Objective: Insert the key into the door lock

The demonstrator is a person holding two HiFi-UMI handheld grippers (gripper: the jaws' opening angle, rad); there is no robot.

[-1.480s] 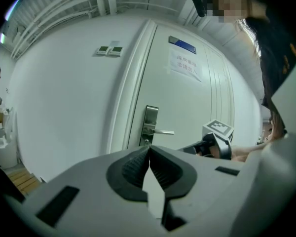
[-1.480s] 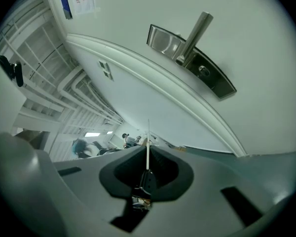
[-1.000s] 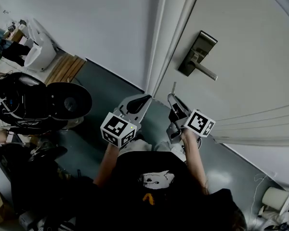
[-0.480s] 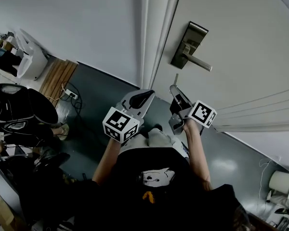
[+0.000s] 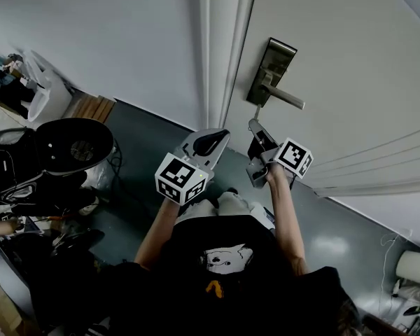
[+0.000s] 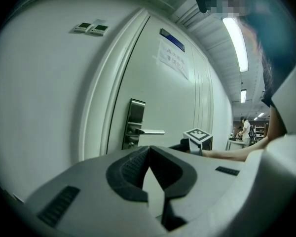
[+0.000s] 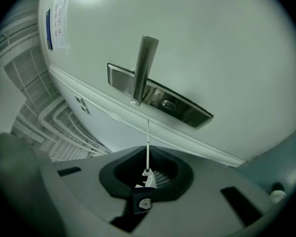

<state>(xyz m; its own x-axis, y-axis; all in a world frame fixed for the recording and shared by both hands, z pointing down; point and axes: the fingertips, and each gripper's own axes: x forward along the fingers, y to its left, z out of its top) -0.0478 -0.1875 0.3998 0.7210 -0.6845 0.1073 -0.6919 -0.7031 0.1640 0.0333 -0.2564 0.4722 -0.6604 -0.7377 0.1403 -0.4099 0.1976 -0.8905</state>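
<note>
Now, your right tool point(image 7: 147, 177) clamped on key point(image 7: 148, 141): head between jaws, blade sticking straight out ahead, seen edge-on. Lock plate point(image 7: 160, 98) directly ahead of blade tip, apart from it. Keyhole point(image 7: 168, 104) slightly right of tip, lever handle point(image 7: 142, 68) just left of it. Your left tool point(image 6: 148, 168) closed on nothing, idle beside right one. Key looks thin, light, stiff; likely to pivot in jaws if tip lands off-centre. Head is right spot to hold; grip firm, blade square to keyhole.
</note>
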